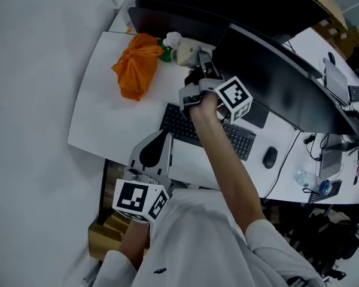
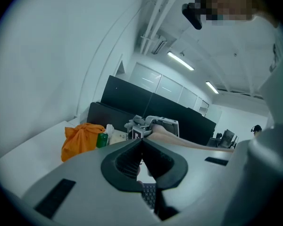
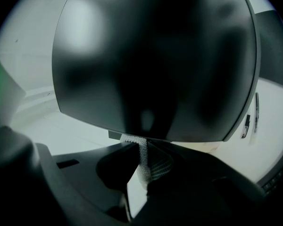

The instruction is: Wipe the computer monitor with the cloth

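Head view: we see the right gripper [image 1: 203,70] reached forward over the keyboard [image 1: 182,123] to the left end of the monitor [image 1: 275,82], which curves across the frame from 12 to 3 o'clock. The arm behind it is stretched out.

Right gripper view: the monitor's [image 3: 155,60] dark screen fills nearly the whole frame; the right gripper's [image 3: 140,147] jaws are clamped on a thin fold of pale, woven cloth [image 3: 142,164]. The cloth's upper end touches the lower edge of the screen at about 6 o'clock.

Left gripper view: the left gripper [image 2: 141,142] has its jaws together, tips meeting, with nothing between them; it looks along the counter [image 2: 28,154] toward the orange bag [image 2: 81,139] at 9 o'clock, with a green bottle [image 2: 102,139] just beside the bag.

Head view: the left gripper [image 1: 158,142] sits low at 7 o'clock, near the front edge of the white counter [image 1: 96,112], well apart from the monitor; the orange bag [image 1: 136,64] lies at 11 o'clock; a mouse [image 1: 270,156] lies at 4 o'clock, to the right of the keyboard.
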The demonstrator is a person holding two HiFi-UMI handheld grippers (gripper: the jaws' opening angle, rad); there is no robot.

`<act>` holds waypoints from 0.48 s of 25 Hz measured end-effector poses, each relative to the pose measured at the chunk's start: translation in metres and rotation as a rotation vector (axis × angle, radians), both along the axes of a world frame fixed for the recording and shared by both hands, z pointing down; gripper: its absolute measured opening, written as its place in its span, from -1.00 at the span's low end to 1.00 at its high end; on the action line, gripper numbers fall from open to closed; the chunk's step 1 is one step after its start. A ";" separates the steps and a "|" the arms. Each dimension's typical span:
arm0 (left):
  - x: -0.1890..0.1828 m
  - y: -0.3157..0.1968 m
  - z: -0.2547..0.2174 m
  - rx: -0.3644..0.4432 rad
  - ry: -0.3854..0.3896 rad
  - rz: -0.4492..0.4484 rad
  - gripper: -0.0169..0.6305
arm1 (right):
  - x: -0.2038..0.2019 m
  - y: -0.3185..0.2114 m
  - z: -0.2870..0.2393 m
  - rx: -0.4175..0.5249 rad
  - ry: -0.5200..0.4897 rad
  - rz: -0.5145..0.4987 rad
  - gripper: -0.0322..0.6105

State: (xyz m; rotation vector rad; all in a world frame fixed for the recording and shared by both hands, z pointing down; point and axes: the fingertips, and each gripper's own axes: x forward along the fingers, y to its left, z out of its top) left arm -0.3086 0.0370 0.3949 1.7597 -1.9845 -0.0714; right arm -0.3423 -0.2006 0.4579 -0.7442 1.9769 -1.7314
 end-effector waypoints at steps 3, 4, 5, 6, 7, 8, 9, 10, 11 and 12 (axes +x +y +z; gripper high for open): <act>-0.003 0.000 0.001 0.001 0.000 -0.009 -0.89 | 0.001 0.002 0.021 -0.013 0.026 -0.001 -0.79; -0.004 0.000 0.002 0.000 -0.001 -0.011 -0.89 | 0.002 0.003 0.027 -0.016 0.032 0.003 -0.79; -0.005 -0.001 0.002 0.000 -0.002 -0.013 -0.89 | 0.002 0.003 0.033 -0.017 0.036 0.009 -0.79; -0.007 -0.001 0.003 -0.001 -0.003 -0.014 -0.89 | 0.003 0.003 0.039 -0.017 0.040 0.019 -0.79; -0.007 -0.002 0.003 -0.001 -0.005 -0.015 -0.89 | 0.004 0.004 0.044 -0.017 0.043 0.029 -0.79; -0.008 -0.002 0.003 -0.002 -0.007 -0.015 -0.89 | 0.004 0.004 0.049 -0.018 0.047 0.037 -0.79; -0.009 -0.001 0.004 -0.004 -0.008 -0.015 -0.89 | 0.004 0.004 0.055 -0.020 0.053 0.042 -0.79; -0.009 -0.001 0.005 -0.008 -0.009 -0.014 -0.89 | 0.004 0.004 0.060 -0.025 0.059 0.045 -0.79; -0.010 0.000 0.006 -0.013 -0.009 -0.014 -0.89 | 0.003 0.005 0.066 -0.031 0.066 0.047 -0.79; -0.010 0.001 0.008 -0.019 -0.009 -0.014 -0.89 | 0.003 0.005 0.073 -0.037 0.072 0.048 -0.79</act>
